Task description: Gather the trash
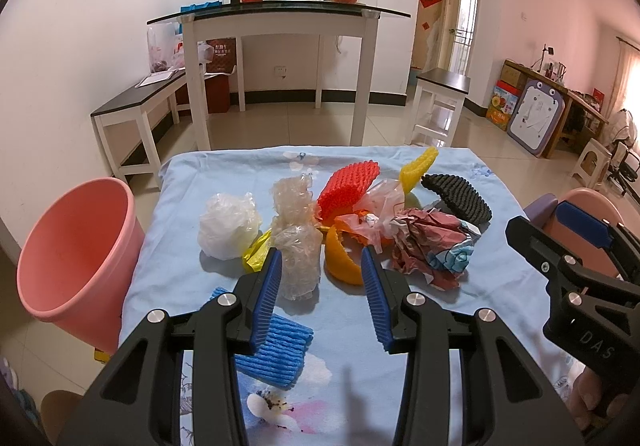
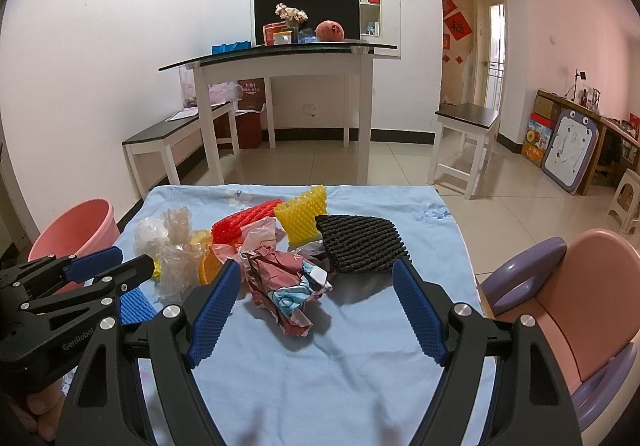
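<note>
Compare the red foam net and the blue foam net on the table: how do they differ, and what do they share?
The red foam net lies in the far pile, arched and propped among other trash; the blue foam net lies flat and alone at the near edge. The red one is in full view in the left wrist view; the blue one is partly hidden behind the left gripper. Both are ribbed foam sleeves on the blue cloth.

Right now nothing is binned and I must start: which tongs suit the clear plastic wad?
Left. The left tongs stand open right before the clear plastic wad, with the pink bin on their side; the right tongs face the crumpled paper.
</note>
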Demonstrator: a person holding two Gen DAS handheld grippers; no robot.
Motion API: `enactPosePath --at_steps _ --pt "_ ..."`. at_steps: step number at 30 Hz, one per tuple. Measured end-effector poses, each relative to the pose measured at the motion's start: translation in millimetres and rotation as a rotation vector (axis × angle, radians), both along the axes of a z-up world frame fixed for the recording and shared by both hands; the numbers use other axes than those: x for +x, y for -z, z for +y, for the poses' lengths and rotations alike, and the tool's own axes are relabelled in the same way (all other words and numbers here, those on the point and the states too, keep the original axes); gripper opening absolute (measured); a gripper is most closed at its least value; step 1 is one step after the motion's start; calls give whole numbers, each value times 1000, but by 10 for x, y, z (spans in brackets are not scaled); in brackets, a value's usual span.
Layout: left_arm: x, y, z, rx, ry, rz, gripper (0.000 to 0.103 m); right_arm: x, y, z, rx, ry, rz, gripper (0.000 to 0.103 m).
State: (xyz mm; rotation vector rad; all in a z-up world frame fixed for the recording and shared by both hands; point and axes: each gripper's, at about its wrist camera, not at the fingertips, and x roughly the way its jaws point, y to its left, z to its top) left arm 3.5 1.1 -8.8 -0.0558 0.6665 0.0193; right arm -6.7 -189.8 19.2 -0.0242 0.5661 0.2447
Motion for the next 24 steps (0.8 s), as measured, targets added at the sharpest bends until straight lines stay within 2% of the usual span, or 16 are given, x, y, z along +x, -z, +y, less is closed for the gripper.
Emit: enactPosePath --at_steps 10,16,24 --pt "7 0 -1 1 -2 3 42 4 5 -2 1 1 1 77" --pt "-40 138 47 1 -8 8 42 4 8 -3 2 1 1 77" --pt "-25 114 41 0 -7 9 42 5 8 -3 3 1 2 77"
